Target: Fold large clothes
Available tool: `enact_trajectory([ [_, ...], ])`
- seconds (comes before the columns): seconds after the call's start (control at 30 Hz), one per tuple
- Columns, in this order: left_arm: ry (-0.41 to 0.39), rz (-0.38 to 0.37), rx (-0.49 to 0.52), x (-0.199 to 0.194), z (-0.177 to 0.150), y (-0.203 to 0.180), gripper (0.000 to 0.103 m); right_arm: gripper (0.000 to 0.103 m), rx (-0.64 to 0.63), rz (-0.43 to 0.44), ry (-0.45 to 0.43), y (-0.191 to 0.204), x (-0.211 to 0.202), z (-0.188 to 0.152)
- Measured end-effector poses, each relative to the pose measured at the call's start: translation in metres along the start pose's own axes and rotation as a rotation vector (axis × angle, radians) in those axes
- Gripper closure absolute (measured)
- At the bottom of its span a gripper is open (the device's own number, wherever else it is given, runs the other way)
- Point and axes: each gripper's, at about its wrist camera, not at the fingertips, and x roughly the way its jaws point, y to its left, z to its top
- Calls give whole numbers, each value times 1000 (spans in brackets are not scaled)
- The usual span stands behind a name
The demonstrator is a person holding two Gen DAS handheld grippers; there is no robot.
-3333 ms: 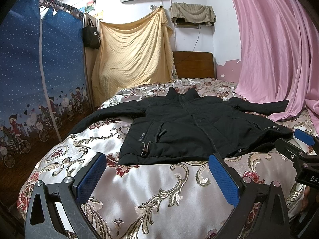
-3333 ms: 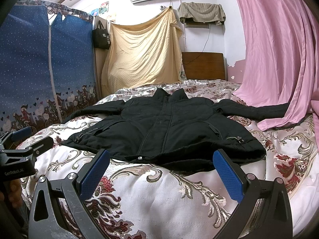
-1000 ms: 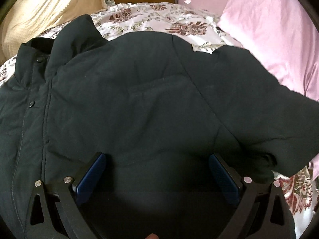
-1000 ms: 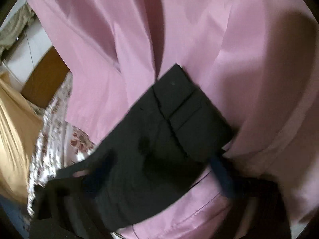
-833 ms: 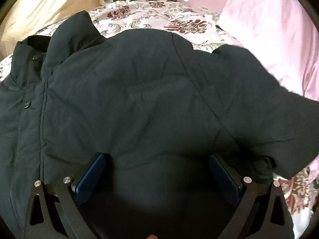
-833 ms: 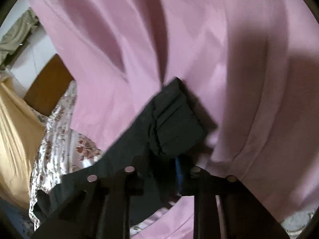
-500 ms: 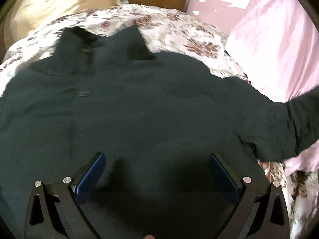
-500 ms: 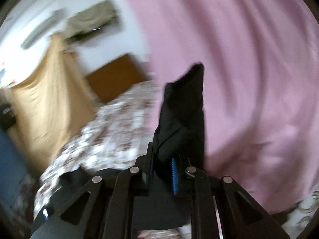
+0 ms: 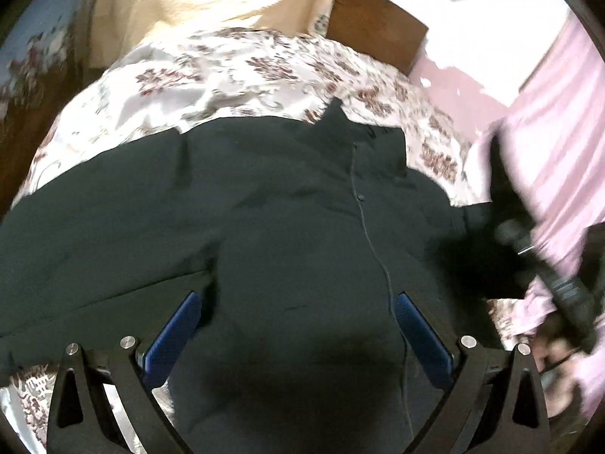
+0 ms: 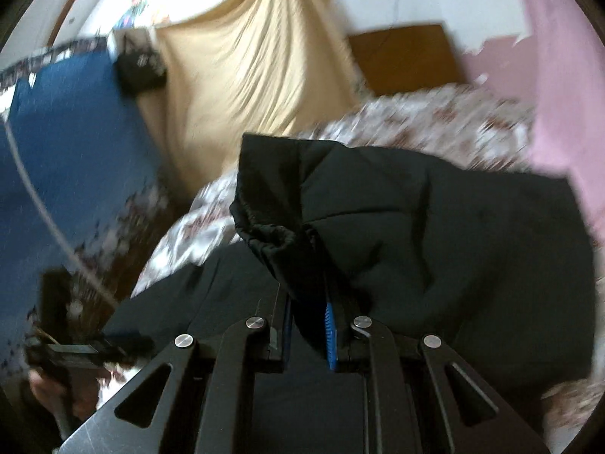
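A black padded jacket [image 9: 287,227] lies front-up on the floral bedspread [image 9: 211,72], collar toward the headboard. My left gripper [image 9: 298,325] is open, its blue pads spread just above the jacket's chest, holding nothing. My right gripper [image 10: 308,321] is shut on the jacket's right sleeve cuff [image 10: 272,204], which it holds lifted above the jacket body [image 10: 453,234]. The right gripper also shows blurred at the right edge of the left wrist view [image 9: 540,265].
A pink curtain [image 9: 559,121] hangs at the bed's right side. A wooden headboard [image 9: 374,30] and a yellow hanging sheet [image 10: 257,64] stand behind the bed. A blue fabric wardrobe [image 10: 64,143] stands at the left. The left gripper [image 10: 72,352] shows at lower left of the right wrist view.
My right gripper closed on the sleeve cuff by the curtain, lifted it and swung it left over the jacket body. My left gripper moved left across the chest, staying open.
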Motion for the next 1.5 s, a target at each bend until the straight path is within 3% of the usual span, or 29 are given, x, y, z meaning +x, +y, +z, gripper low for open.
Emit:
enact_trajectory([
  [0.23,-34,-196,-145,13,-6,46,0,89,-73,68,226,57,71,-86],
  [0.4,2,-296,-203,53,-9,44,5,82,-129,95,327,79,93,-131],
  [0.47,25,-293,-230,69,-8,44,14,71,-166,98,335,85,94,-137],
  [0.53,56,-286,-265,87,-8,44,24,53,-191,130,331,87,86,-142],
  [0.6,86,-288,-295,103,-8,43,40,45,-219,146,331,89,75,-145],
  [0.63,93,-291,-308,109,-9,44,54,44,-232,149,336,90,70,-144],
  [0.67,93,-279,-318,114,-9,43,74,44,-253,154,344,91,63,-147],
  [0.73,72,-237,-314,117,-8,40,92,44,-299,161,356,90,43,-149],
  [0.9,-120,-155,-194,80,3,19,94,44,-371,46,246,54,-14,-123],
  [1.03,-229,-13,-80,53,17,7,94,43,-245,-175,138,-20,-32,-79],
  [1.17,-169,118,9,70,18,0,94,44,-37,-326,156,-114,-10,-57],
  [1.23,-137,180,45,85,14,0,94,56,45,-346,200,-149,5,-61],
  [1.33,-115,226,69,101,6,9,94,60,113,-311,244,-173,23,-78],
  [1.5,-97,226,48,117,2,20,93,60,33,-361,247,-160,39,-89],
])
